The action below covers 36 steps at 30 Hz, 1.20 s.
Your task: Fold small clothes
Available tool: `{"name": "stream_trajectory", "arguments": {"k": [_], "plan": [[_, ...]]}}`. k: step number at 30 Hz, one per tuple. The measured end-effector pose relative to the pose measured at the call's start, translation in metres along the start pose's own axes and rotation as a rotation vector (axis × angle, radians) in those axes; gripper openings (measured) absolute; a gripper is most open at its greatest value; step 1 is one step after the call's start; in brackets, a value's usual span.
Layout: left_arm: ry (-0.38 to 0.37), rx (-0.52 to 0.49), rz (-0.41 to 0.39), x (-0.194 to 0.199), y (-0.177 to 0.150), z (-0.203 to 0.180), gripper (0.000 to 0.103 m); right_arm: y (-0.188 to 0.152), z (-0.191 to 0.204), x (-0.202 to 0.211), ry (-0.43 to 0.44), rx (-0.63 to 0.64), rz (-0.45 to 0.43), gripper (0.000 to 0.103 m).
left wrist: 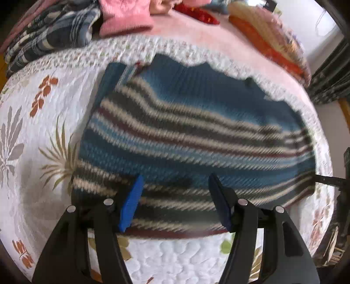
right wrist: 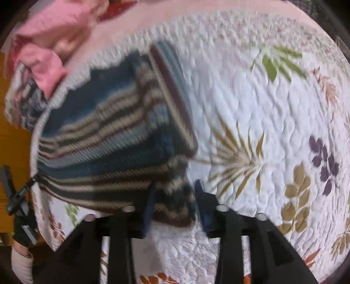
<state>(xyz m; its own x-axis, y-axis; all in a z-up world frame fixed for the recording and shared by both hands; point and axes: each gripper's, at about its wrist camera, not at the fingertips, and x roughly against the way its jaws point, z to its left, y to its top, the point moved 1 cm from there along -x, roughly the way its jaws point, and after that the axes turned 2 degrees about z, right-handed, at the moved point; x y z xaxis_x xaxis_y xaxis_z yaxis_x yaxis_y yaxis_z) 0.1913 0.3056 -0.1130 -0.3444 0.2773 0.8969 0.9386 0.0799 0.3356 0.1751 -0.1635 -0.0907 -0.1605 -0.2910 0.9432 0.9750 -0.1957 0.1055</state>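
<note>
A blue knit sweater with cream, grey and maroon stripes lies flat on a white floral quilt. My left gripper hovers over the sweater's near hem, its blue pads wide apart and open, holding nothing. In the right wrist view the sweater fills the left half, with one side strip folded up along its right edge. My right gripper is open at the sweater's near right corner, and the corner fabric lies between its dark blue pads. Both views are motion-blurred.
A pile of clothes sits behind the quilt: a pink garment, a blue-and-white patterned cloth, a red piece and an orange-yellow knit. A gloved hand shows at the bed's left edge, over wooden floor.
</note>
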Motion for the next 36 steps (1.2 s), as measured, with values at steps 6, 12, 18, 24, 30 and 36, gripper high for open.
{"name": "stream_trajectory", "arguments": {"k": [6, 12, 18, 24, 30, 36], "plan": [[-0.065, 0.049, -0.035, 0.002, 0.01, -0.007, 0.065, 0.019, -0.014, 0.003, 0.059, -0.06, -0.077, 0.062], [-0.048, 0.037, -0.01, -0.014, 0.011, -0.008, 0.065, 0.024, -0.018, -0.023, 0.126, -0.093, -0.032, 0.063], [-0.039, 0.055, 0.001, -0.025, 0.014, -0.002, 0.066, 0.027, -0.015, -0.04, 0.12, -0.09, -0.007, 0.065], [-0.02, 0.02, 0.004, -0.028, 0.014, -0.003, 0.066, 0.028, -0.011, -0.037, 0.198, -0.096, -0.025, 0.039], [-0.029, 0.032, 0.008, -0.027, 0.015, -0.001, 0.066, 0.034, -0.003, -0.017, 0.261, -0.068, -0.072, 0.034], [-0.021, 0.009, 0.015, -0.029, 0.013, -0.003, 0.066, 0.027, -0.013, -0.027, 0.223, -0.1, -0.041, 0.034]]}}
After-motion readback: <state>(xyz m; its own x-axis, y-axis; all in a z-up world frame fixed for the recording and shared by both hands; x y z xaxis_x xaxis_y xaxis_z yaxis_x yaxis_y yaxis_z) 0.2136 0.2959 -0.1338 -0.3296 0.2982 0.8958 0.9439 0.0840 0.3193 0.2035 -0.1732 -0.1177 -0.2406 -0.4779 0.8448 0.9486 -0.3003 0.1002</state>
